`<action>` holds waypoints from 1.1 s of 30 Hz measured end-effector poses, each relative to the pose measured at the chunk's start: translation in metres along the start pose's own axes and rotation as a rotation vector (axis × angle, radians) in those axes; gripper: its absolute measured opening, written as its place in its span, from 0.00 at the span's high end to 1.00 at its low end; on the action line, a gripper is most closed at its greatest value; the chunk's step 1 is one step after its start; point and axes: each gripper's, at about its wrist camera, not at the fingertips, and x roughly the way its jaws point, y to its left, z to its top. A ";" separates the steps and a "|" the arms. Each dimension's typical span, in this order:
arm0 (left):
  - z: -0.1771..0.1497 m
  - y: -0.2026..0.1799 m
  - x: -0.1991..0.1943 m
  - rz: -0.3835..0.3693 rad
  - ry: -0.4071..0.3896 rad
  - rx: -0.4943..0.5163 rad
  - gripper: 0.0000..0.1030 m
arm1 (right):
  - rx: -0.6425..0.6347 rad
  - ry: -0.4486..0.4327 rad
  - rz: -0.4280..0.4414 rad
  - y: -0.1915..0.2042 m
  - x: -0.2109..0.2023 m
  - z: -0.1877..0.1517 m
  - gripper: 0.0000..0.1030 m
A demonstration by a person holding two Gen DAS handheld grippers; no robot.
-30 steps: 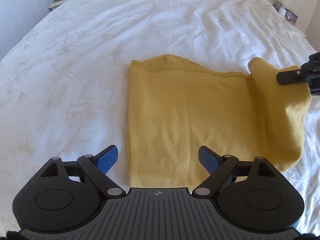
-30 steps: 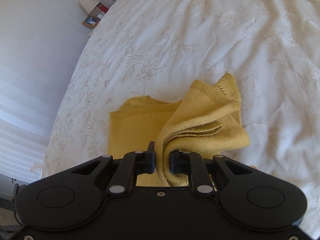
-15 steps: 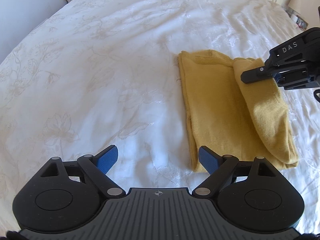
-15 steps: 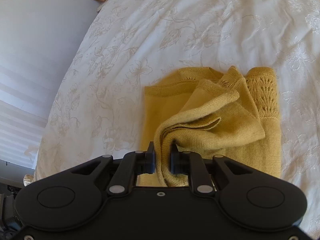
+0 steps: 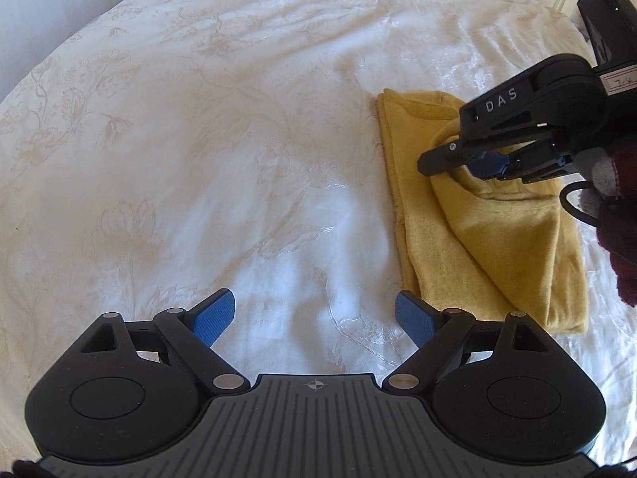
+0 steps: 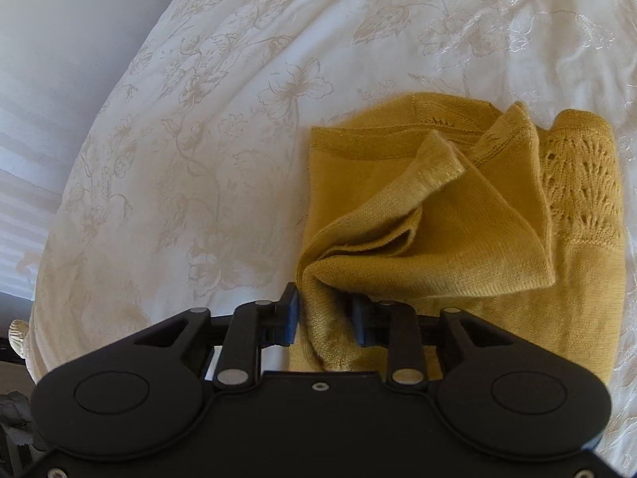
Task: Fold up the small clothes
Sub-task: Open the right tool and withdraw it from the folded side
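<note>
A mustard-yellow knitted garment lies folded on the white bed at the right of the left wrist view. The right wrist view shows its top layer bunched in a loose fold over the flat part. My right gripper hangs over the garment's near edge. Its jaws are opening, and the fold of knit still sits between the parted pads. The left wrist view has that gripper low over the cloth. My left gripper is open over bare bedspread, just left of the garment's near corner, with nothing between its fingers.
The white floral bedspread stretches wide to the left of and beyond the garment. A person's dark red sleeve holds the right gripper at the right edge. The bed's side drops off towards a pale wall.
The right gripper carried the held fold over the flat part and lowered it; its pads have now parted. The left gripper slid left off the garment, open throughout.
</note>
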 end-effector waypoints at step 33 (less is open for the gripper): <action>0.109 -0.079 0.078 -0.055 -0.049 0.086 0.14 | 0.142 -0.007 -0.035 -0.100 -0.064 -0.068 0.45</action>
